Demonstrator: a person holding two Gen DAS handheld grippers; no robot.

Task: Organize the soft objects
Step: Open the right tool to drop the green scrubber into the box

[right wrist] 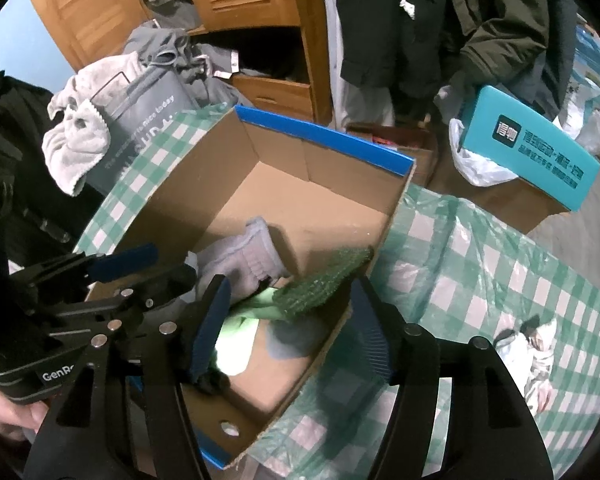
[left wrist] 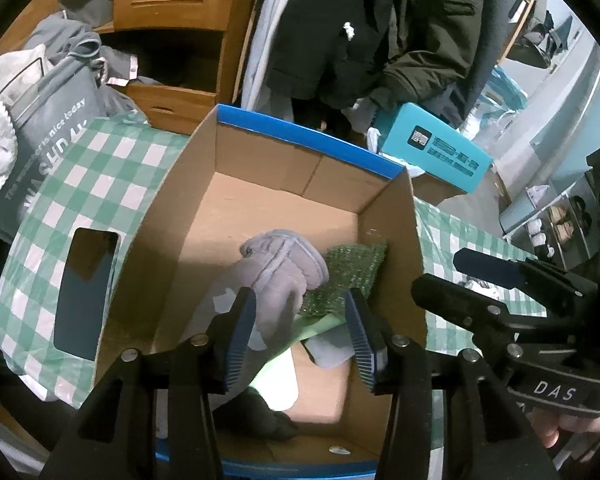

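- Two grippers are being held above the cardboard box (left wrist: 284,216), left gripper (left wrist: 300,332) and right gripper (right wrist: 288,332) both spread, gripping nothing.
- Grey glove (left wrist: 276,272) and green scrubber (left wrist: 348,276) are lying inside.

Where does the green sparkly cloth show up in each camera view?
Left wrist view: green sparkly cloth lies right of centre, inside the cardboard box, beside the grey glove.
Right wrist view: cloth sits centre, leaning against the box's right wall.
Shared landmark: the box's blue rim.
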